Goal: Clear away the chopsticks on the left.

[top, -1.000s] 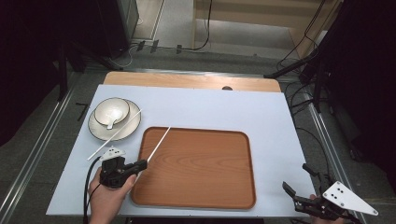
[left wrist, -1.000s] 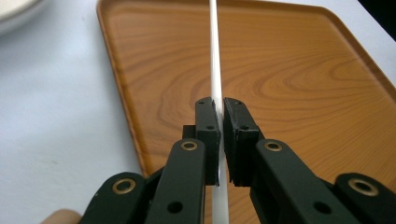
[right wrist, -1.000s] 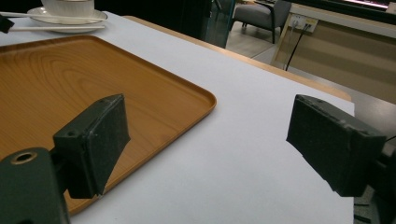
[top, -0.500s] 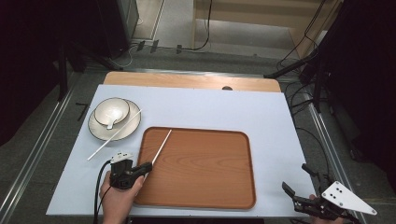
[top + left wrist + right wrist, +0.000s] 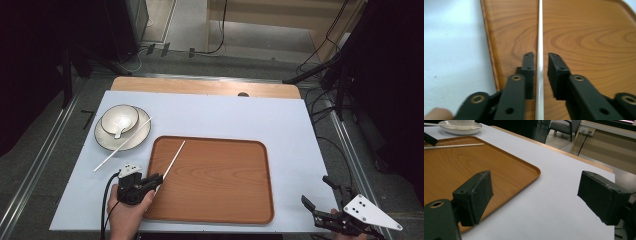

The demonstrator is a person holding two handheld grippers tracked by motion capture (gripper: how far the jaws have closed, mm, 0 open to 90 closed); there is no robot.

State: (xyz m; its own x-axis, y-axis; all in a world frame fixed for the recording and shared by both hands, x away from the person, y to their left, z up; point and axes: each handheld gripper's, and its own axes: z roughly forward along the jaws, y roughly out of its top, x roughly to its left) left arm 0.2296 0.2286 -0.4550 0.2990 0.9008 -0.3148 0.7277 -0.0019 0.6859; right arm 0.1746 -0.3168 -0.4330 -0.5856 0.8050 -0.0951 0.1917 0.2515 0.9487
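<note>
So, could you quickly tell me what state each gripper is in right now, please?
Left gripper: jaws just opening, white chopstick between them over the wooden tray, pads apart from it.
Right gripper: open, holding nothing.

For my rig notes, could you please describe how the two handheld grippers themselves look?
Both are black. The left claw has a white part on top and a black cable trailing from it. The right claw carries a grey three-cornered plate with dark dots. Their jaws are flat linkage bars with brass-coloured rivets, ending in blocky black pads.

white chopstick (image 5: pixel 540 37), wood-grain brown tray (image 5: pixel 215 200)
</note>
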